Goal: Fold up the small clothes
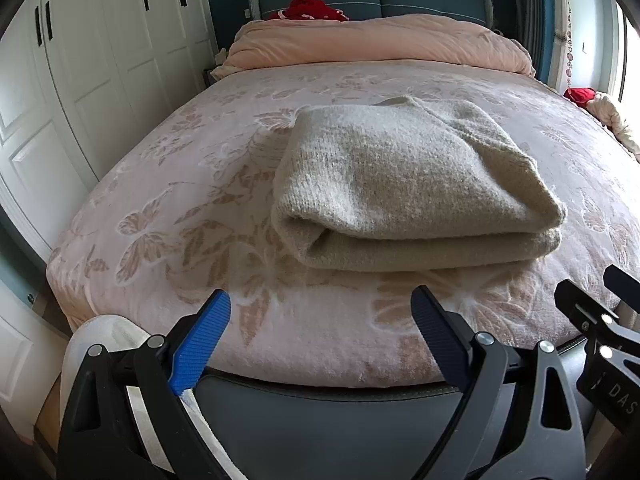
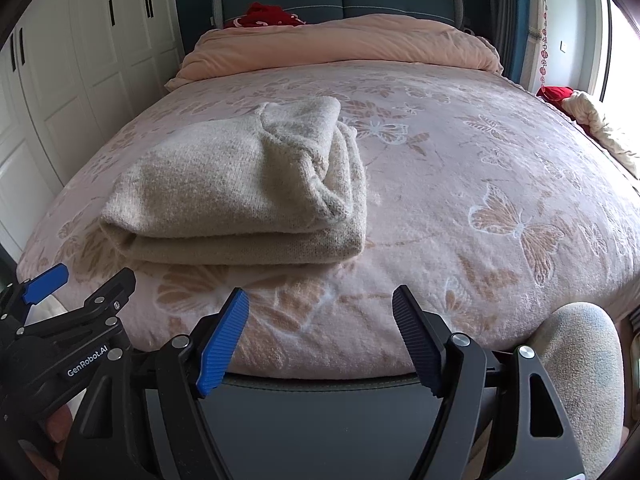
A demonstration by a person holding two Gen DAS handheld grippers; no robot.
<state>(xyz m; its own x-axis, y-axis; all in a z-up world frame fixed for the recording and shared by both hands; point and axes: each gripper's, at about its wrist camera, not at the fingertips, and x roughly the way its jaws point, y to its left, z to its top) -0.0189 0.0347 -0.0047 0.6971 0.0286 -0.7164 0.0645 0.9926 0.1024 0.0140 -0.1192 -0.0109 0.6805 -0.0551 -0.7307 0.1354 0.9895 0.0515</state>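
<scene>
From your left wrist camera, your left gripper point(image 1: 320, 320) has its fingers wide apart, holding nothing; the folded sweater point(image 1: 412, 188) lies on the bed point(image 1: 160, 208) ahead. From your right camera, your right gripper point(image 2: 320, 316) is spread too, the sweater point(image 2: 240, 192) ahead to its left.

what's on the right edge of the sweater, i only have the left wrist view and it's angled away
Observer: In the right wrist view the sweater's right edge shows bunched layers, the top fold slumping unevenly.
Operator: is the right gripper near it
Observer: No, the right gripper is open, hovering over the bed's near edge, apart from the sweater.
Operator: anything by my right side
Observer: A fuzzy pale sleeve sits at lower right, below the bed edge. The left gripper is open too.
</scene>
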